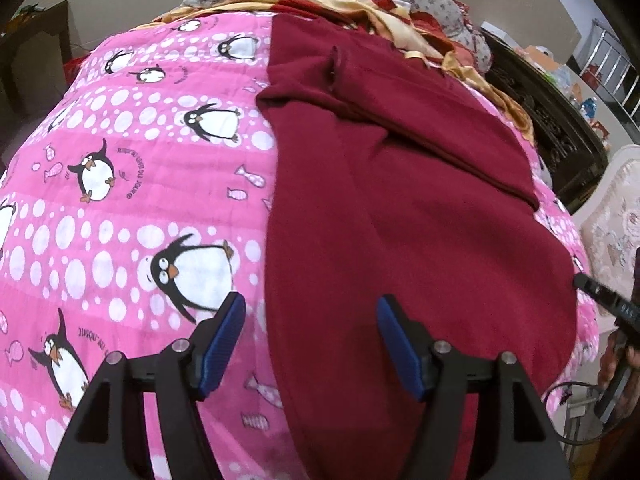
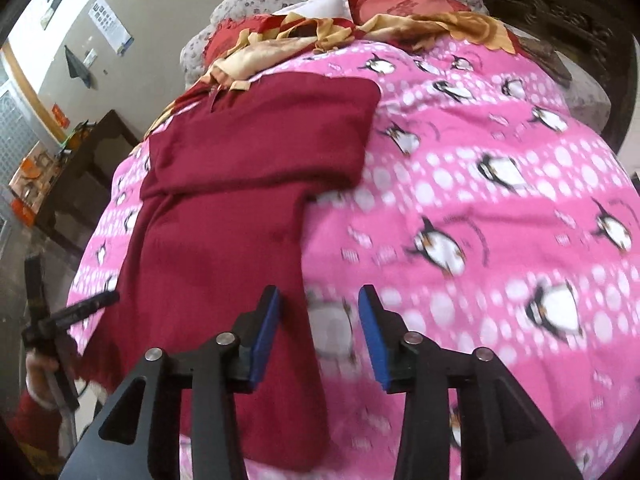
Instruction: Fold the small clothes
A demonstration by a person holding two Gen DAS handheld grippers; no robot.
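maroon garment lies lengthwise, running away from both cameras.

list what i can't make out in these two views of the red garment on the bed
- Near hem of the dark red garment: cut off by the bottom edge and the left gripper in the left wrist view.
- Penguin quilt print: motion-blurred in the right wrist view.
- Garment type: folded layers hide its shape.
- Right gripper jaws stand open, nothing between them.
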